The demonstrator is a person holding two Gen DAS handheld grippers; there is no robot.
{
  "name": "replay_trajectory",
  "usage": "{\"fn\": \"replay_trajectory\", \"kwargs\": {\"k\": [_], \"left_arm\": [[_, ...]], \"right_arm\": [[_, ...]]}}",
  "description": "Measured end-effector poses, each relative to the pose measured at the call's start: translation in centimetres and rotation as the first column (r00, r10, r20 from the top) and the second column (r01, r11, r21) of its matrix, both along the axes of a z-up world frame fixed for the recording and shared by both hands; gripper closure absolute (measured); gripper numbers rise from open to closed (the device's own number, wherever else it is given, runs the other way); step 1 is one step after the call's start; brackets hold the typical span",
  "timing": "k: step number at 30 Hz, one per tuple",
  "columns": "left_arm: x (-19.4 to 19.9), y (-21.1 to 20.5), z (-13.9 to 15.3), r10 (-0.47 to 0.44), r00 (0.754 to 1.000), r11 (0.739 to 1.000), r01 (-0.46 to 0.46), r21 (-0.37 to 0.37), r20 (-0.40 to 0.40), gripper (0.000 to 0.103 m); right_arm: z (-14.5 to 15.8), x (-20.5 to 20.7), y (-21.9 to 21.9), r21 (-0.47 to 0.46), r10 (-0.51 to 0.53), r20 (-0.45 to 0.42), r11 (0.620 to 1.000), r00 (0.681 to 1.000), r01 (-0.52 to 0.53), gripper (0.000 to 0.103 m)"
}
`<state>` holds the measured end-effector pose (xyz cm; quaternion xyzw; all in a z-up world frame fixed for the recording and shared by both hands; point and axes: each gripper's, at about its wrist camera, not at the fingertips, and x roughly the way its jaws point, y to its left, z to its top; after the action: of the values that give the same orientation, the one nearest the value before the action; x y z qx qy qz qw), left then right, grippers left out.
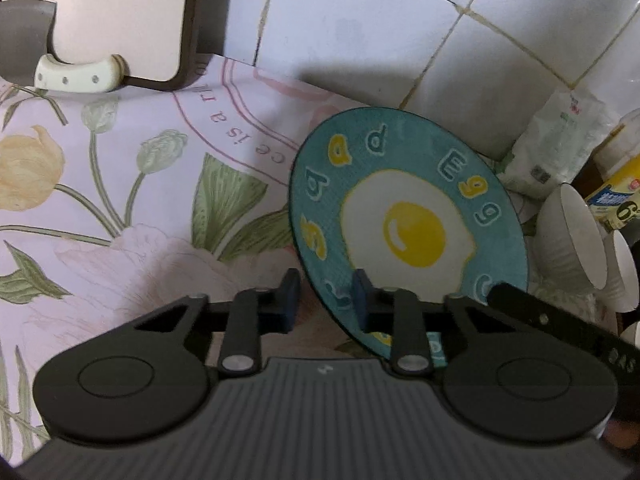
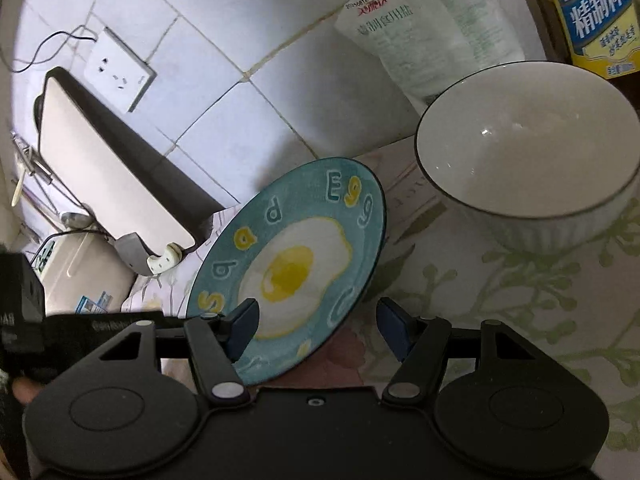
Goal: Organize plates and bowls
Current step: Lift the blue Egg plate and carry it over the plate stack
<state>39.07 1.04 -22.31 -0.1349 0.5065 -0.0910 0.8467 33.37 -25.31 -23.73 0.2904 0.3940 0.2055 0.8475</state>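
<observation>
A teal plate [image 1: 404, 208] with a fried-egg picture is held tilted above the floral tablecloth. It also shows in the right wrist view [image 2: 296, 256]. My left gripper [image 1: 326, 300] straddles the plate's lower rim, jaws apart, and I cannot tell if the pads press on it. My right gripper [image 2: 318, 330] is open around the plate's lower edge, its right pad clear of the rim. A white bowl [image 2: 528, 152] with a dark rim stands to the right of the plate. White ribbed bowls [image 1: 572, 240] sit at the right edge of the left wrist view.
A cutting board [image 1: 120, 16] leans on the tiled wall with a white-handled knife [image 1: 78, 74] at its foot. A salt bag [image 2: 424, 28] and a yellow carton [image 2: 592, 16] stand at the back right. A wall socket [image 2: 120, 68] is on the tiles.
</observation>
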Motion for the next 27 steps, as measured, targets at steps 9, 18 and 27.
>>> {"fn": "replay_trajectory", "kwargs": {"k": [9, 18, 27], "left_arm": [[0.4, 0.0, -0.2, 0.05, 0.998, 0.998, -0.05, -0.024, -0.026, 0.085], [-0.2, -0.5, 2.3, 0.042, 0.999, 0.999, -0.042, 0.009, -0.034, 0.085], [-4.4, -0.3, 7.0, 0.046, 0.999, 0.999, -0.046, 0.015, 0.007, 0.085]], "right_arm": [[-1.0, 1.8, -0.8, -0.011, -0.071, -0.103, 0.997, 0.992, 0.07, 0.09], [1.7, 1.8, -0.7, -0.038, -0.087, -0.153, 0.996, 0.984, 0.082, 0.085], [6.1, -1.3, -0.8, -0.073, -0.058, -0.114, 0.996, 0.992, 0.05, 0.085]]}}
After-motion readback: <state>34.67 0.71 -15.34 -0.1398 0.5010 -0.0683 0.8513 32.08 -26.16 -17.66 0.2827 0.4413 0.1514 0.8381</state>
